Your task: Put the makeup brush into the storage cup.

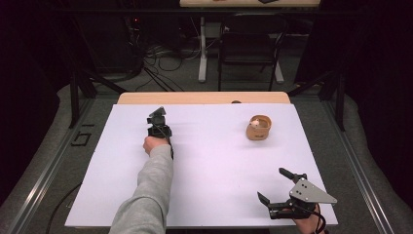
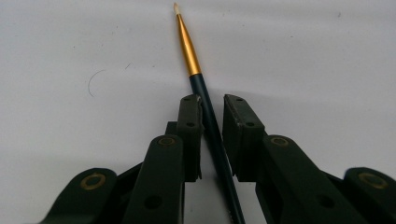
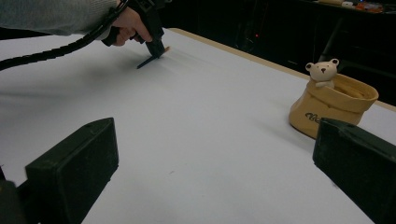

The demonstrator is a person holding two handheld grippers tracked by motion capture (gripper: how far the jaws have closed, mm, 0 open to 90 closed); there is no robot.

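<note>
Paintbrush work is in hand here. From the high view, the left gripper point(image 1: 158, 119) sits far out on the white surface point(image 1: 209, 165), its tip down on it. The right gripper point(image 1: 278, 187) waits near the front edge, well apart, so the left hand point(image 1: 152, 144) is the nearer one. A tan cloth-look pot with a small bear on its rim point(image 1: 258, 127) stands off to the right side.

From the left gripper view, the thin paintbrush with a dark blue handle, gold metal band and pale tip point(image 2: 212, 126) lies flat between the two black fingers point(image 2: 189, 133). Its long line runs straight away from the gripper, tip pointing far. The fingers are almost closed; one touches the handle, and a small gap shows on the other side, so the grip looks not quite tight yet.

From the right gripper view, its own black fingers point(image 3: 74, 170) stand wide apart and hold nothing. The bear pot point(image 3: 334, 105) sits just beyond them.
</note>
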